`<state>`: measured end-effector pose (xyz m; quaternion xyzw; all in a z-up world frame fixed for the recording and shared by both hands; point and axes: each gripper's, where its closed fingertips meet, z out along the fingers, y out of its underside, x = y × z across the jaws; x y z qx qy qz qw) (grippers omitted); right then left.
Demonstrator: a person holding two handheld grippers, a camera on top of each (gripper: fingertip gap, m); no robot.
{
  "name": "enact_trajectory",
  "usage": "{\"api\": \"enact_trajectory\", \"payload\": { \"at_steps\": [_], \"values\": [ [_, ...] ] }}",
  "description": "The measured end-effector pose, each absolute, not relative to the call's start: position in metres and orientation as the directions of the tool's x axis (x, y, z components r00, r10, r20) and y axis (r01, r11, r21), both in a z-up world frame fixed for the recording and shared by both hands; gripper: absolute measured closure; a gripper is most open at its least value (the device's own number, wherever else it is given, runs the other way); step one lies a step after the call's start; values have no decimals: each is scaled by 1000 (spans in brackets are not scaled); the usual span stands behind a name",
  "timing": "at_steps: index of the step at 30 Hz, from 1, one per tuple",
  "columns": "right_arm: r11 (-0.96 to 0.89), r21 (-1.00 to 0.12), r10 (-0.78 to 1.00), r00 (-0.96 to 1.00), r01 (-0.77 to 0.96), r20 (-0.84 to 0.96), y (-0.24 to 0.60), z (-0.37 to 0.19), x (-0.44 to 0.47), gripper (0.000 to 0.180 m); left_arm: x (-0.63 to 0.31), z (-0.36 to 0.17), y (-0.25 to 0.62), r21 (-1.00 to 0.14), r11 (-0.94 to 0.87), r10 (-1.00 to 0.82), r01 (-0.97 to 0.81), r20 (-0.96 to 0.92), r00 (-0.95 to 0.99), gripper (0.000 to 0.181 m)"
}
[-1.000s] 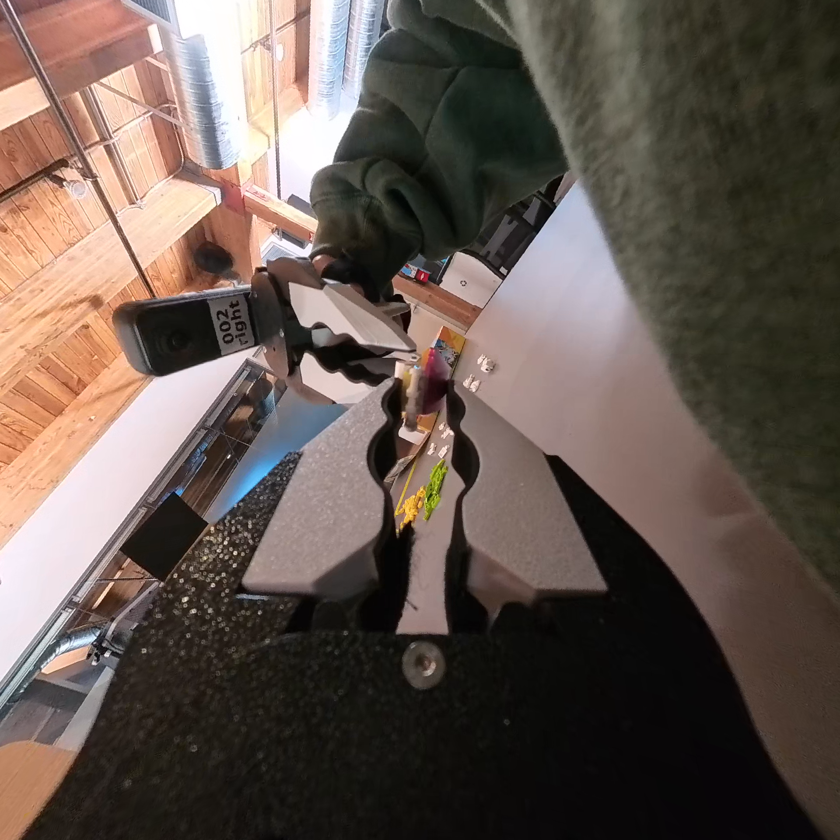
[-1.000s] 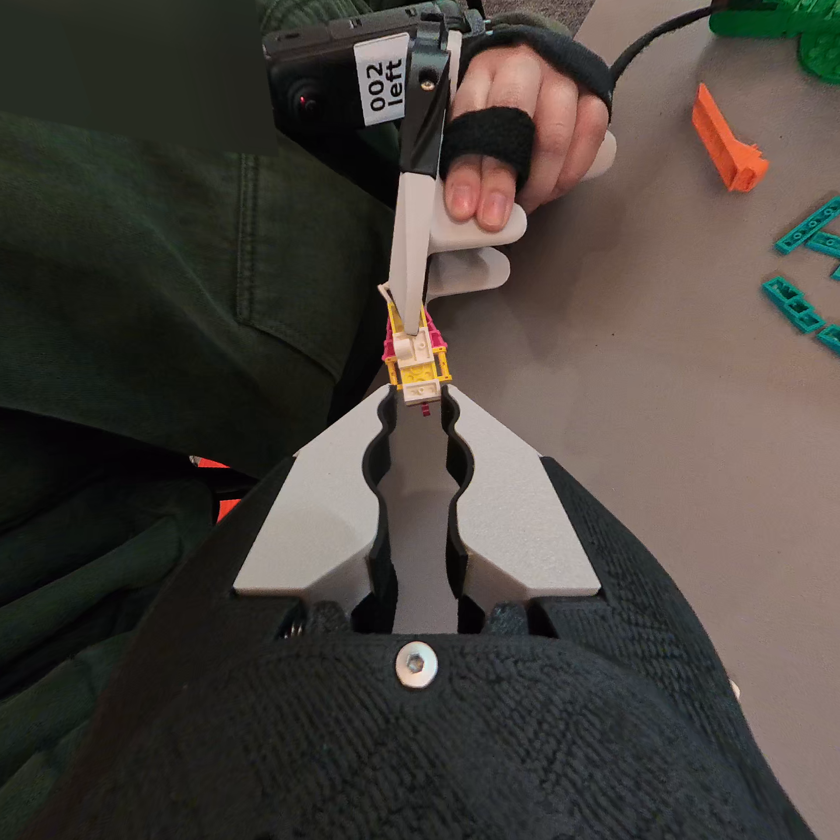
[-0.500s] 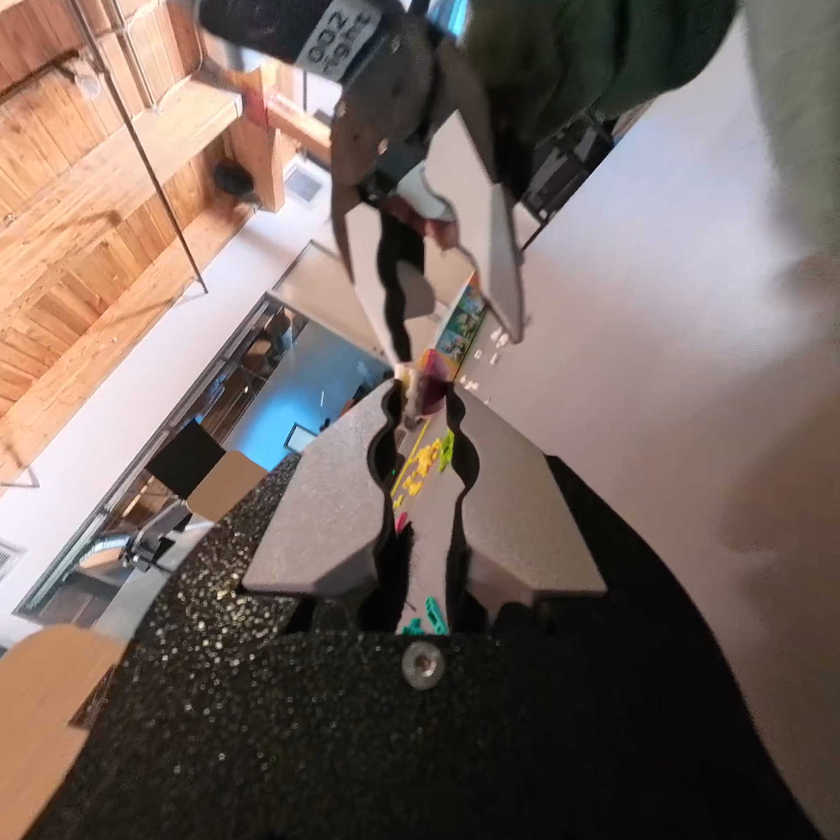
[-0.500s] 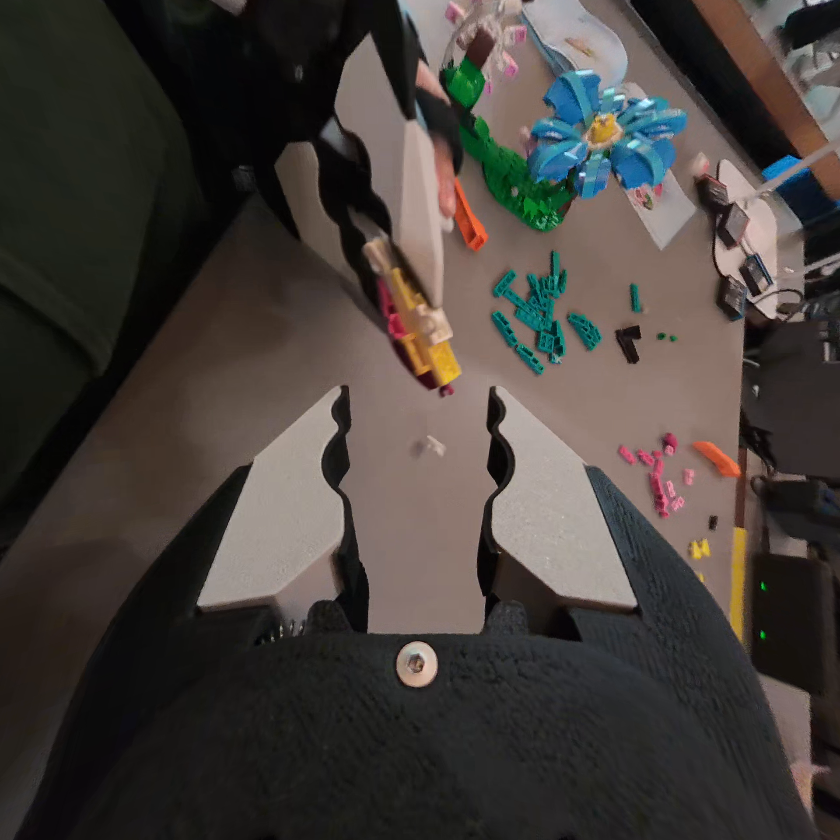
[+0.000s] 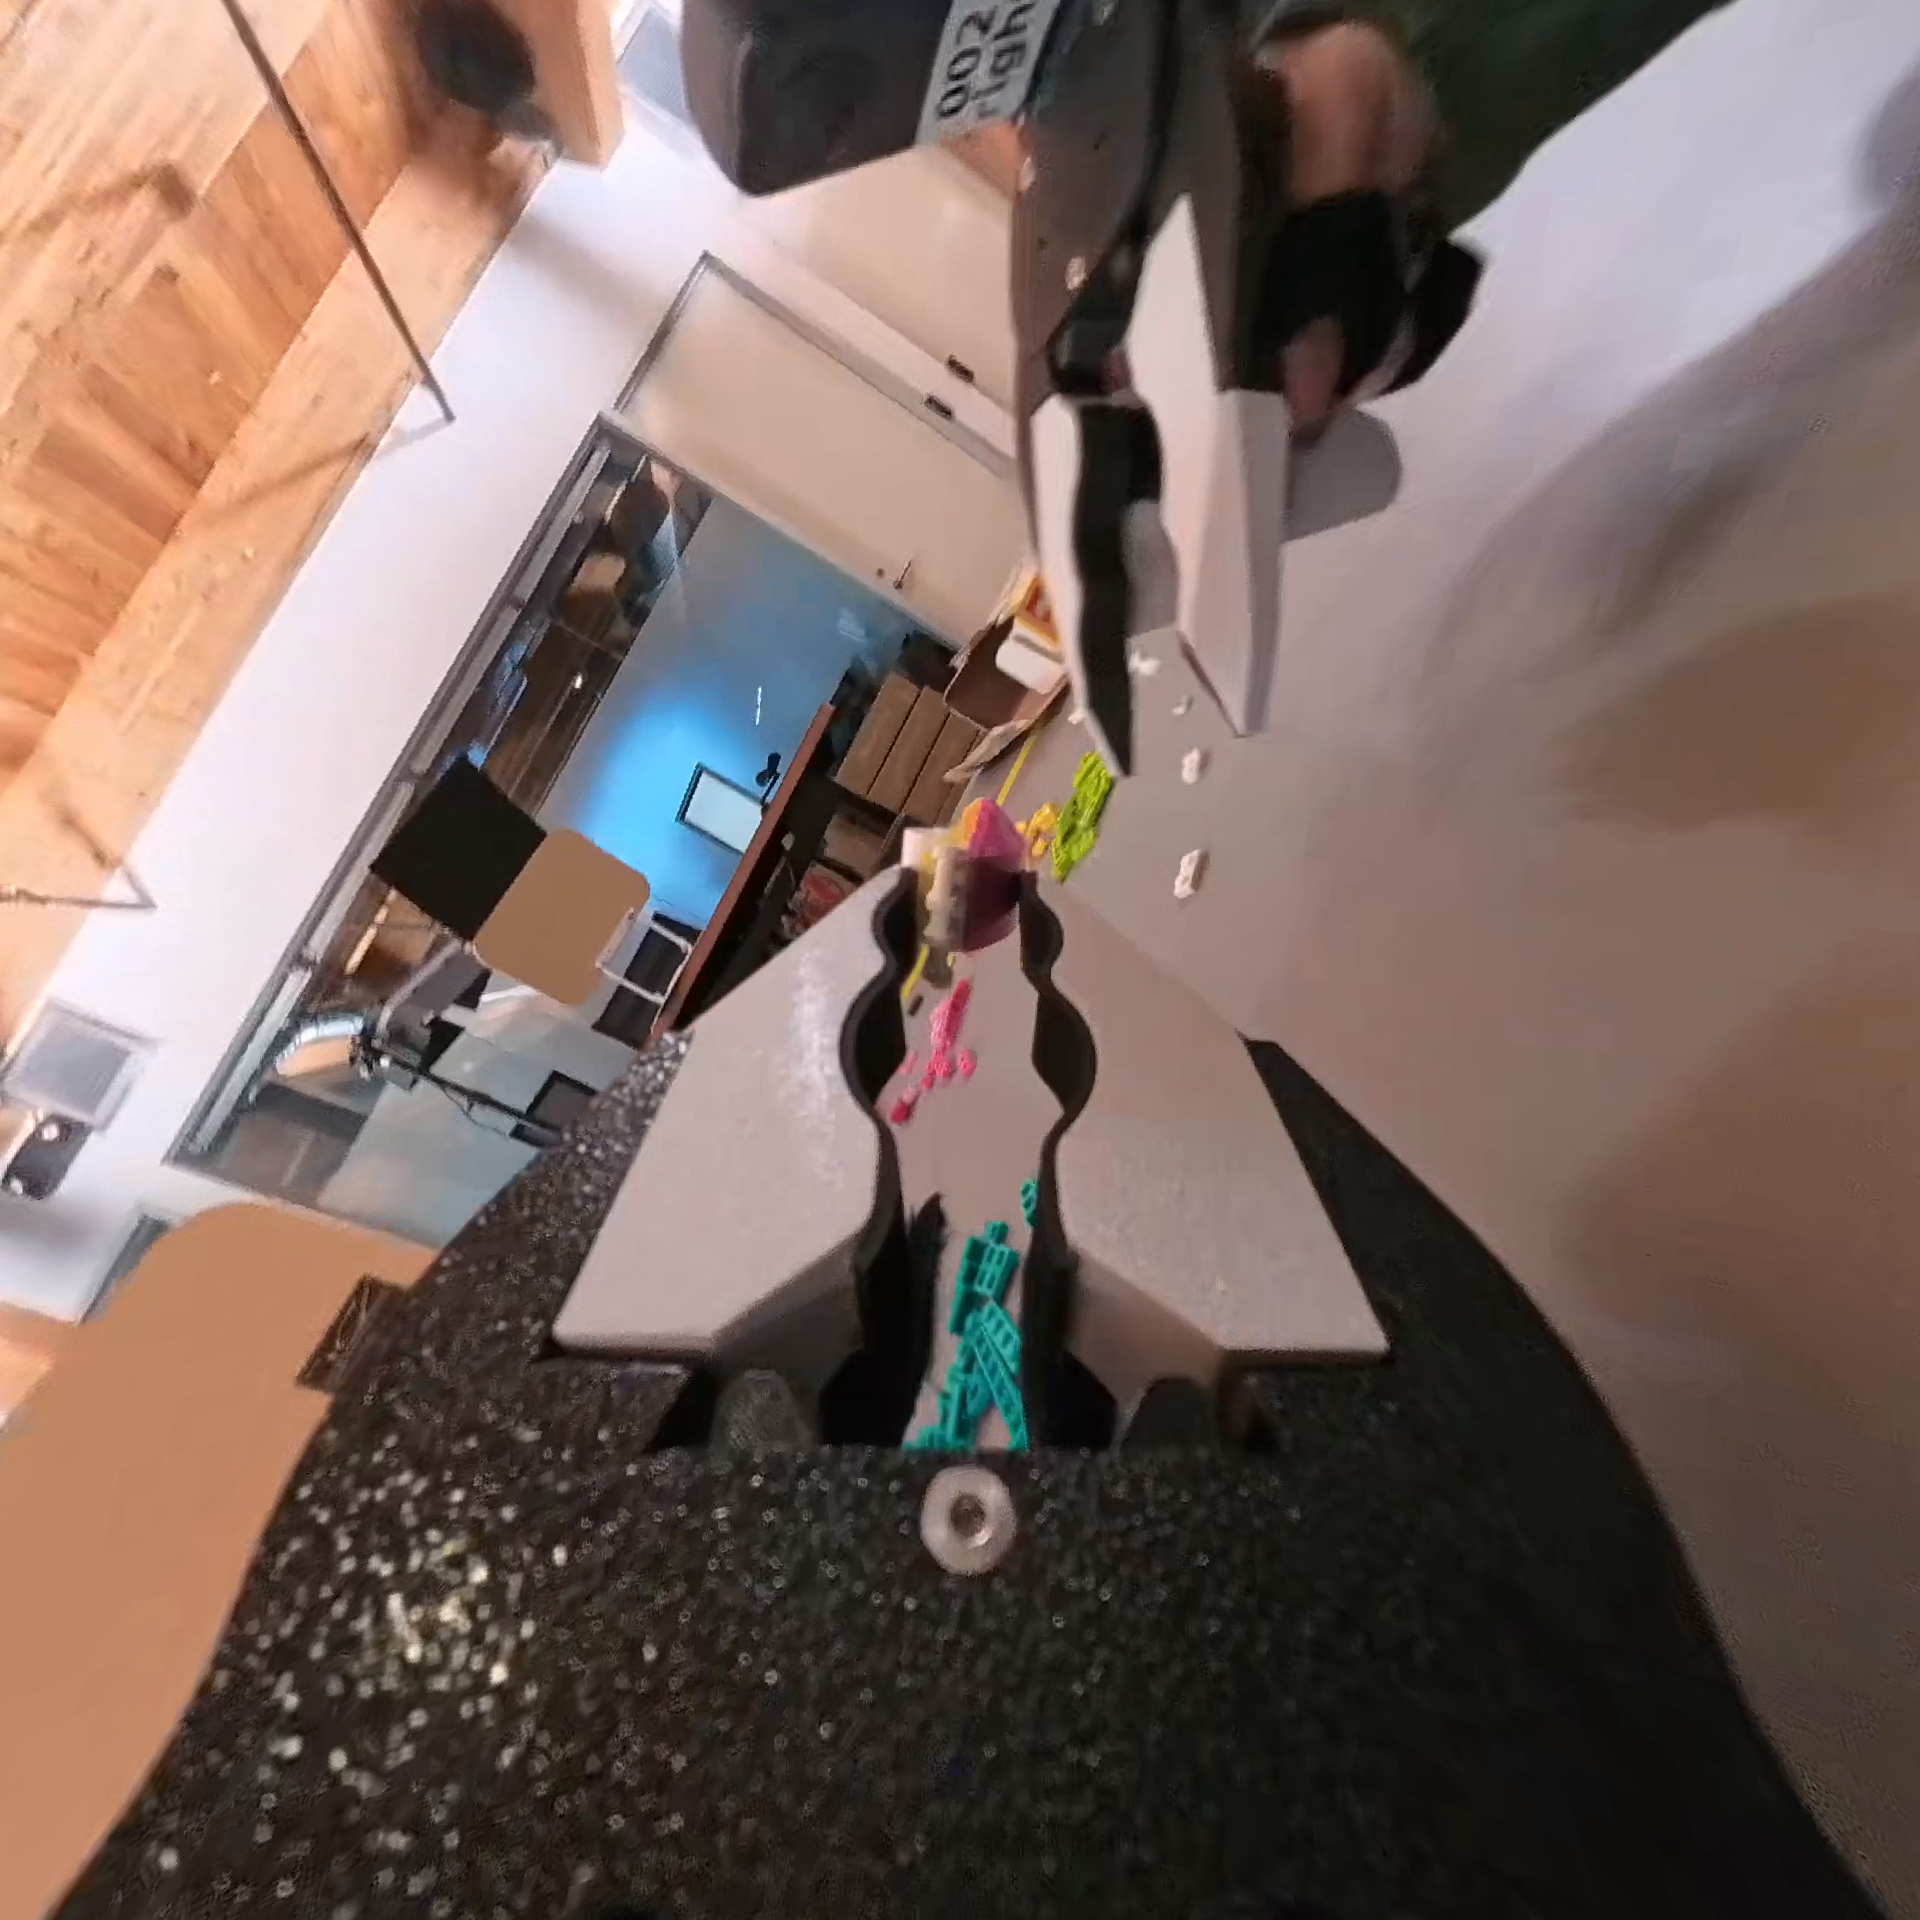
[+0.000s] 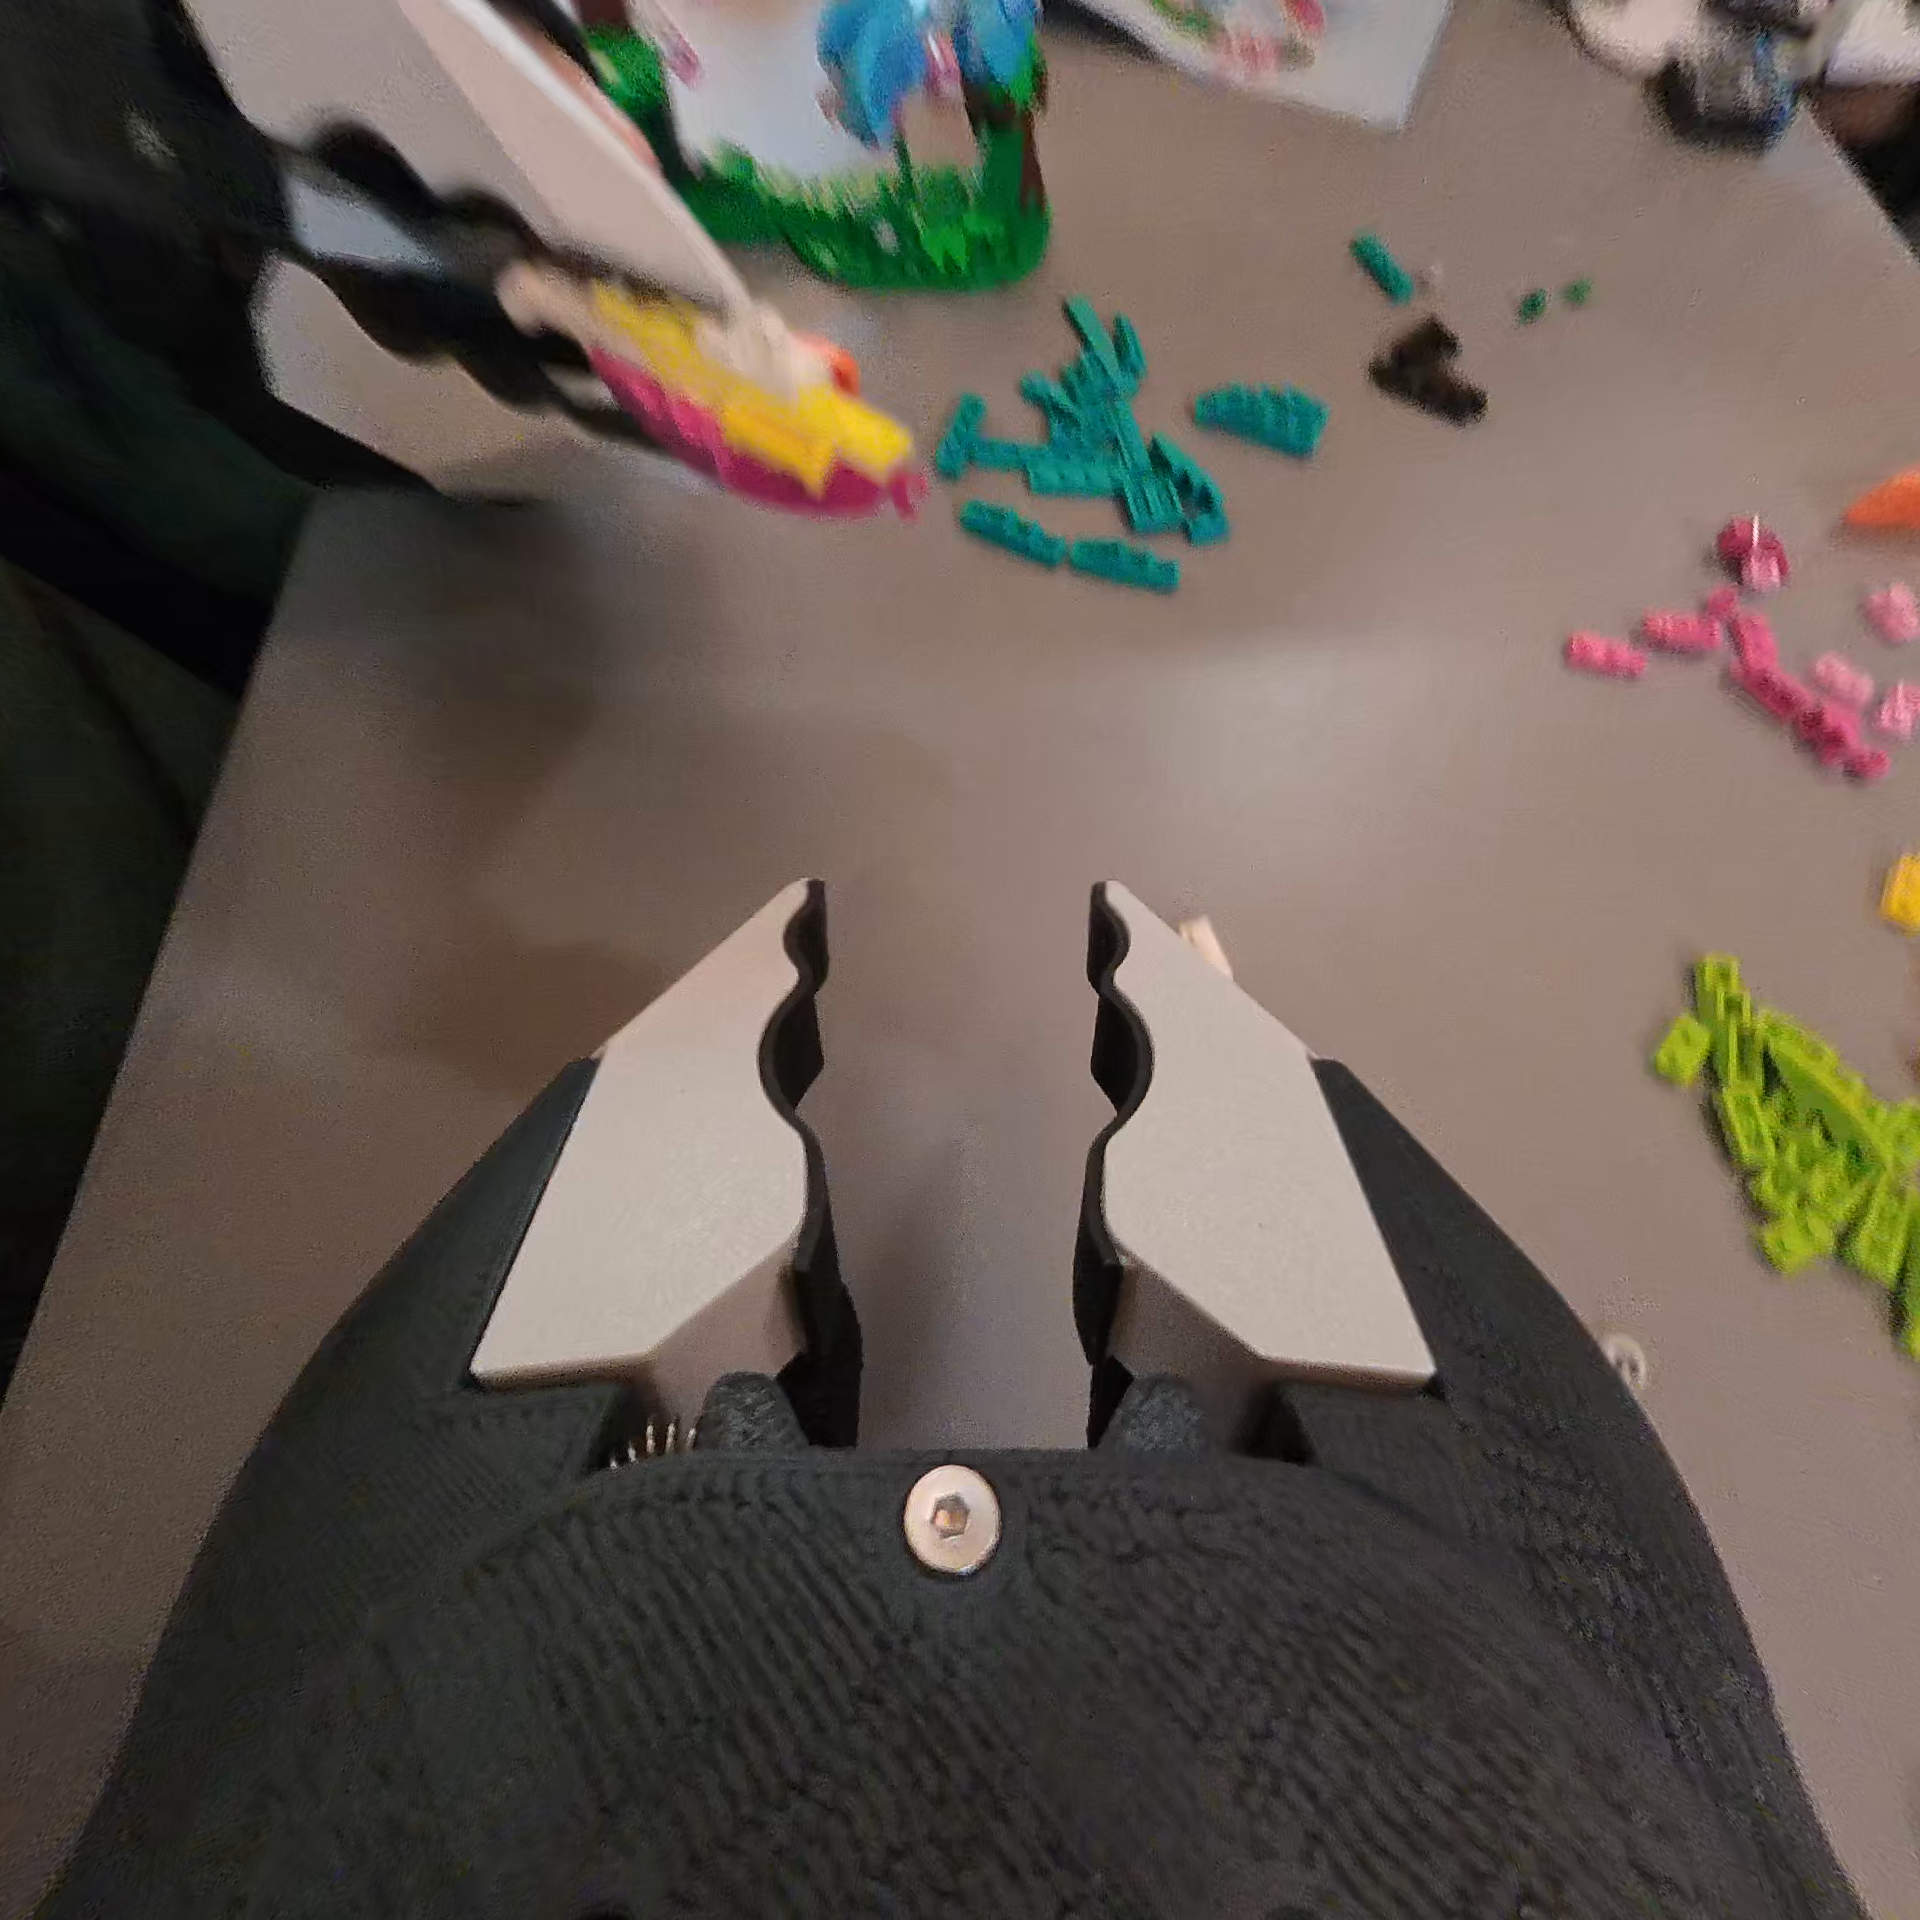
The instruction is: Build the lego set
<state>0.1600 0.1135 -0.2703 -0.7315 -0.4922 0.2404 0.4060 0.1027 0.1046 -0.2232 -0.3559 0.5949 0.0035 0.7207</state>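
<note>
My left gripper (image 5: 961, 885) is shut on a small lego assembly (image 5: 987, 906) of magenta, yellow and white bricks, held above the grey table (image 5: 1558, 935). In the right wrist view the same assembly (image 6: 758, 431) sticks out of the left gripper (image 6: 675, 364) at the upper left, blurred. My right gripper (image 6: 956, 899) is open and empty, low over the table (image 6: 935, 727), apart from the assembly. It also shows in the left wrist view (image 5: 1179, 743), open, above and beyond the assembly.
Loose piles lie on the table: teal pieces (image 6: 1091, 447), pink pieces (image 6: 1766, 665), lime green pieces (image 6: 1808, 1132), a black piece (image 6: 1429, 374). A green build with a blue flower (image 6: 894, 208) stands at the back. A small white piece (image 6: 1200, 935) lies by my right finger. The left gripper's tips are roughly 9 cm from the right gripper's. The black piece (image 6: 1429, 374) is about 25 cm from both grippers' fingertips.
My right gripper has opened wide and drawn back from the assembly. My left gripper has swung away with the assembly still in it, and both views now look across the table.
</note>
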Motion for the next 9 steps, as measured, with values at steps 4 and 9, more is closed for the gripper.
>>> {"api": "enact_trajectory", "payload": {
  "at_steps": [4,9],
  "values": [
    [156,-873,938,208,461,277,103,-220,133,130,106,-209,90,-614,741,-545,-272,-787,289,164],
    [492,-687,831,-52,535,555,87,-193,104,142,101,-172,76,-770,638,-740,-22,-621,259,164]
  ]
}}
